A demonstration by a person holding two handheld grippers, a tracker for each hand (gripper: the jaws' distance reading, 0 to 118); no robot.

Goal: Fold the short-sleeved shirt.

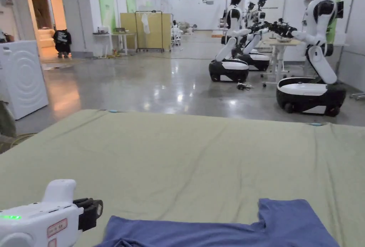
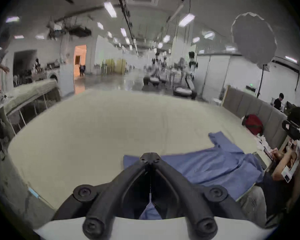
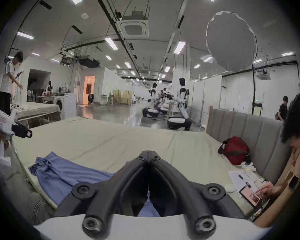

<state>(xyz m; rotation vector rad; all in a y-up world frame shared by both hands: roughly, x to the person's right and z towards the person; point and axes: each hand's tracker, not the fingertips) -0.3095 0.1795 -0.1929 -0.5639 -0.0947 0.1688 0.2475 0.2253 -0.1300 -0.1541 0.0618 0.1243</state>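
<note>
Head view has my left tool (image 1: pixel 93 212) low at the left, hovering just beside the near left corner of the blue short-sleeved cotton shirt (image 1: pixel 228 228), which lies spread along the near edge of the pale green bed sheet (image 1: pixel 185 158). One sleeve of the shirt sticks up toward the far side at the right. In the left gripper view my left tool (image 2: pixel 150 158) has its two black jaws pressed together at the tips, with nothing pinched between them; the shirt (image 2: pixel 215 167) stretches away to its right over the sheet (image 2: pixel 93 131), and a bit of blue cloth shows below the jaws. In the right gripper view my right tool (image 3: pixel 149 154) likewise has its jaws closed tip to tip on nothing, above the shirt (image 3: pixel 64 172), whose bunched end lies to the left. A red bag (image 3: pixel 235 149) rests against the grey padded headboard (image 3: pixel 246 133). A seated person (image 3: pixel 294 157) beside the bed touches a tablet (image 3: pixel 250 196). White humanoid robots (image 1: pixel 313 58) stand on the polished floor beyond.
</note>
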